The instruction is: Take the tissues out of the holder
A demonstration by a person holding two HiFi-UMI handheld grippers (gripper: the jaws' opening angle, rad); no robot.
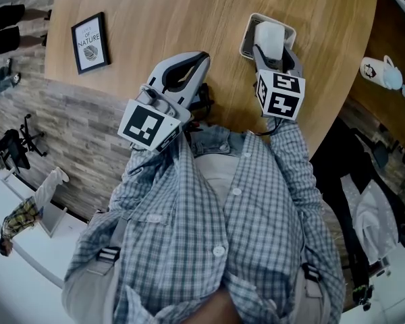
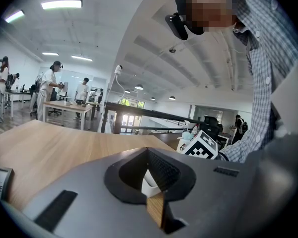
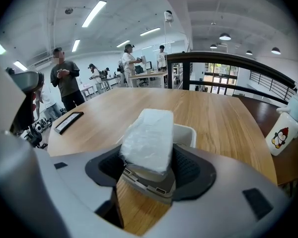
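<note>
A white pack of tissues (image 1: 271, 36) stands in a pale rounded holder (image 1: 248, 44) near the right edge of the round wooden table (image 1: 189, 12). My right gripper (image 1: 275, 58) reaches over the holder from the near side. In the right gripper view the tissue pack (image 3: 148, 138) leans up between the jaws of the right gripper (image 3: 150, 170), and dark pad shows on both sides of it, so it is open. The holder's white rim (image 3: 185, 133) shows behind the pack. My left gripper (image 1: 192, 63) hovers over the table's near edge, shut, with nothing in it; the left gripper view shows the same of the left gripper (image 2: 151, 182).
A black-framed picture (image 1: 90, 42) lies on the table at the left; the same picture (image 3: 68, 122) shows in the right gripper view. A white penguin-printed cup (image 3: 282, 133) stands off the table to the right. Several people stand at desks far behind. The table edge runs just below both grippers.
</note>
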